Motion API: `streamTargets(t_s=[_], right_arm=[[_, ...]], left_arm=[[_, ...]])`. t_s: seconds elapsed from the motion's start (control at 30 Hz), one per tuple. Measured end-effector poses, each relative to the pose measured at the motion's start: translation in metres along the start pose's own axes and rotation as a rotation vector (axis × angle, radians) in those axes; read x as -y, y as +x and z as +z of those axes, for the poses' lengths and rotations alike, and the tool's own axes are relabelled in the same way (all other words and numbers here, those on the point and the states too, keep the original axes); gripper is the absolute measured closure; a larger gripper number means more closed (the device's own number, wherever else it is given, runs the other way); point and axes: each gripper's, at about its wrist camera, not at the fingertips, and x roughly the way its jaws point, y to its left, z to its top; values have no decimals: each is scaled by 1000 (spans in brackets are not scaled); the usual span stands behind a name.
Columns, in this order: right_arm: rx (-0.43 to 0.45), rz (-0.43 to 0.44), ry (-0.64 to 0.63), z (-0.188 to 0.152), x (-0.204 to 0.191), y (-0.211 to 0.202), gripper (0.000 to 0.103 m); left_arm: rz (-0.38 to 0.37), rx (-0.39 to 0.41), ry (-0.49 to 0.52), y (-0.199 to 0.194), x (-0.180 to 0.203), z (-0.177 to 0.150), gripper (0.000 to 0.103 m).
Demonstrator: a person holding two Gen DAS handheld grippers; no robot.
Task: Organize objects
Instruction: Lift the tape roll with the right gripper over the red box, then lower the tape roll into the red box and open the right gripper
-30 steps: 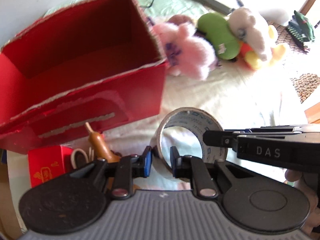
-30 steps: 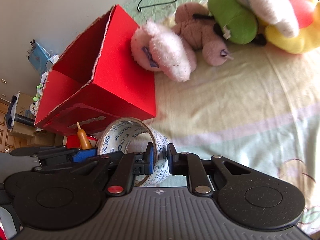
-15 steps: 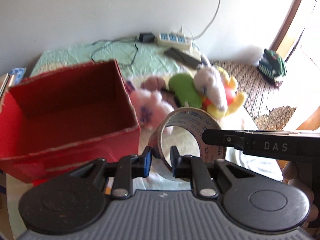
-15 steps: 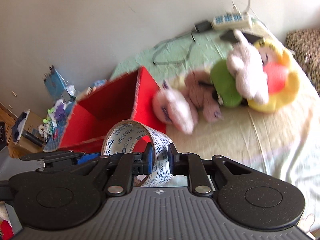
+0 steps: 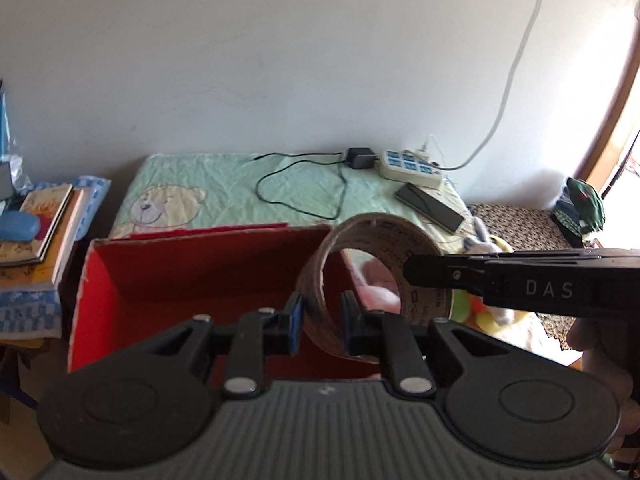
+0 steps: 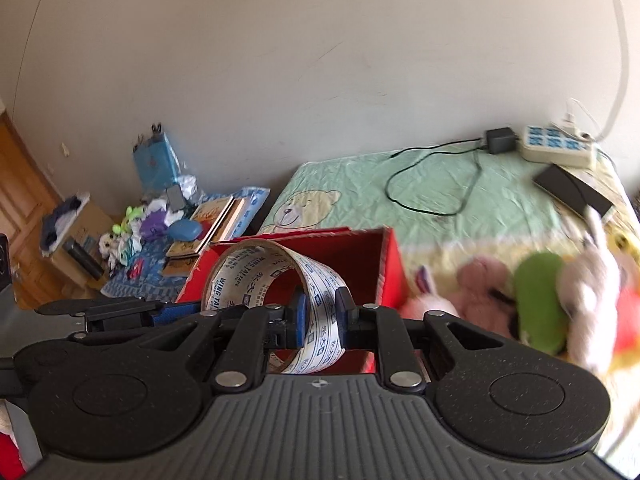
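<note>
The tape roll (image 5: 372, 292) is pinched from two sides: one wall is clamped between the left gripper (image 5: 322, 318) jaws, the opposite wall between the right gripper (image 6: 320, 316) jaws, so it's held up in the air. Both grippers are angled downward, with the right one's finger reaching in from 3 o'clock in the left wrist view. Just beyond, at 11 o'clock, the open red box (image 5: 192, 276) is seen on the bed (image 5: 224, 192), plush toys (image 6: 536, 300) off toward 3 o'clock.

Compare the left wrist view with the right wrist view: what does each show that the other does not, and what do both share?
Only the left wrist view shows the green cap on the patterned seat. Only the right wrist view shows the wooden door and the blue bag by the wall. Both show the tape roll, clamped by the left gripper and the right gripper, the red box, and the power strip.
</note>
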Motion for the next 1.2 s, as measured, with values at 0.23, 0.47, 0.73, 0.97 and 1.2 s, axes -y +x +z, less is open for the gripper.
streamTargets(t_s=[0.23, 0.47, 0.73, 0.97, 1.2], right_arm=[[-195, -58, -95, 21, -12, 87, 88], [-389, -143, -242, 20, -23, 158, 88], [-527, -232, -372, 13, -27, 199, 92], [-529, -287, -373, 17, -23, 204, 93], [-503, -239, -270, 24, -16, 187, 92]], left_arm=[[5, -95, -82, 62, -61, 1, 89], [15, -229, -130, 129, -90, -19, 89], [-4, -333, -173, 160, -99, -22, 89], [-45, -403, -177, 175, -92, -21, 89], [-30, -366, -157, 162, -98, -18, 88]])
